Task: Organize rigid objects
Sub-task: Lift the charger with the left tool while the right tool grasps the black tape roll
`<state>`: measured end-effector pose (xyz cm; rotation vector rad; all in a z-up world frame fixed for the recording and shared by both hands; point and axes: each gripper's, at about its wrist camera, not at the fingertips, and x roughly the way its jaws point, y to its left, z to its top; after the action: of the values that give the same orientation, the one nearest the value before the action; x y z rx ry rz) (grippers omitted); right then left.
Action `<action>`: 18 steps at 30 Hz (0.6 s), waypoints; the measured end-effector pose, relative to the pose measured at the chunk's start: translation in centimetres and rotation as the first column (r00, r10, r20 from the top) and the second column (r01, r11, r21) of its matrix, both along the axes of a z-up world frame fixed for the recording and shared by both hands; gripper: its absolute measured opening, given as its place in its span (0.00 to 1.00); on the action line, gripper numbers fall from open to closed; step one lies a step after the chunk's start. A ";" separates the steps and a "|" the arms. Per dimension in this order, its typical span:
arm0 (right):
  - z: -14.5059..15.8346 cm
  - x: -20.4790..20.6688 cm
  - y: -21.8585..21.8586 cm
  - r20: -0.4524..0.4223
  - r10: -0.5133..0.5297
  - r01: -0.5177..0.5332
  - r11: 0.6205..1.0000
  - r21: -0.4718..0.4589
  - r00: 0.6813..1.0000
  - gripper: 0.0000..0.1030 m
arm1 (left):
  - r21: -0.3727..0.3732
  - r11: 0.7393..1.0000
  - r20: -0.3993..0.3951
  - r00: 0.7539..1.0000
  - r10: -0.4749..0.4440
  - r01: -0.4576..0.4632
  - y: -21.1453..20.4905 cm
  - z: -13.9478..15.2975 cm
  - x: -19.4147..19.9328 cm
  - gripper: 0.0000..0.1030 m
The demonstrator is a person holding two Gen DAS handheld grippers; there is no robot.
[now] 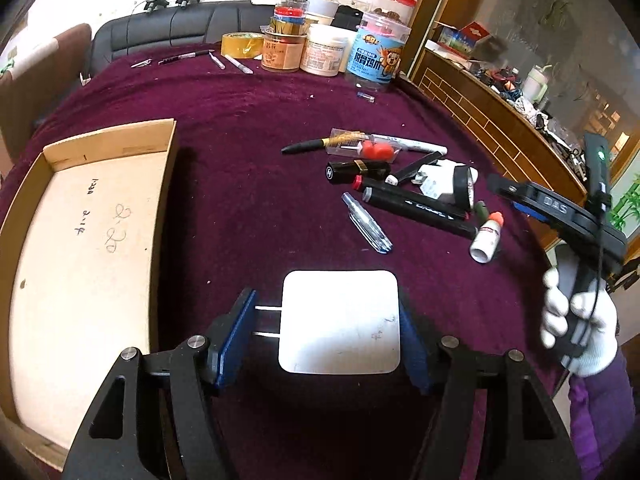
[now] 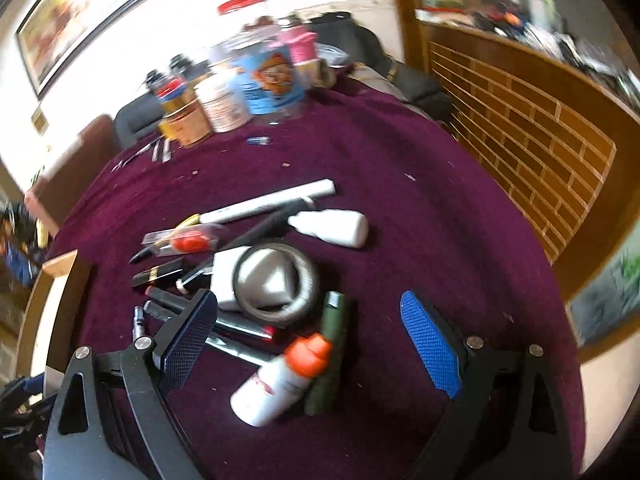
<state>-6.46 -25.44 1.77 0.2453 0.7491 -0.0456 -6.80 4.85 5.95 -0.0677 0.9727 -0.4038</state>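
- Left hand-held gripper (image 1: 328,332): clamped on a white plug adapter (image 1: 340,320). One blue pad lies flat on its side; the two metal prongs point at the other pad and seem to meet it, so the grip runs end to end. Adapter rides clear above the counter (image 1: 240,200), which wears a purple cloth.
- Judged reason for the hold: a flat-sided block, squeezed along its length, should not twist on the way to the box.
- Cardboard box (image 1: 80,240) sits just left of this hand-held gripper, open-topped and shallow, nothing in it. Pen scribbles on its floor; I cannot read them. Likely the sorting bin, adapter probably headed there.
- Right hand-held gripper (image 2: 308,340): jaws wide apart, nothing between the pads. It hangs over the heap, a white-gloved hand (image 1: 576,328) on its handle; "DAS" is printed on its body.
- Directly below and between its fingers: small white bottle with orange cap (image 2: 280,384), lying on its side against a green tube (image 2: 330,348). Probably the next pick, since it sits nearest.
- Beyond the fingers: black tape ring (image 2: 276,284) over a white block, markers, a black-and-gold lipstick (image 2: 160,274), a white dropper bottle (image 2: 332,226). Heaped loosely, unsorted.
- Far edge of counter: jars, yellow tape roll, blue-labelled tub (image 1: 376,58) with Chinese characters and a cartoon figure.
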 end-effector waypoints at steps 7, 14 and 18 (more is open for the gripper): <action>-0.5 2.2 1.8 -0.043 0.055 -0.057 0.998 -0.039 0.998 0.91 | -0.007 1.000 0.035 0.999 0.011 -0.011 1.4 1.3 -1.2 0.58; -2.3 4.3 0.3 -0.109 0.042 -0.034 0.996 0.082 0.993 0.91 | -0.011 1.000 0.043 0.999 0.026 -0.026 2.3 1.5 -1.7 0.58; -2.5 4.3 -0.2 -0.115 0.057 -0.040 0.988 0.150 0.992 0.58 | -0.013 0.999 0.040 0.999 0.031 -0.030 2.6 1.4 -1.7 0.58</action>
<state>-2.20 -25.62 -0.70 0.3679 0.8779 0.0421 -8.46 7.46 7.40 -0.0857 0.9287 -0.3820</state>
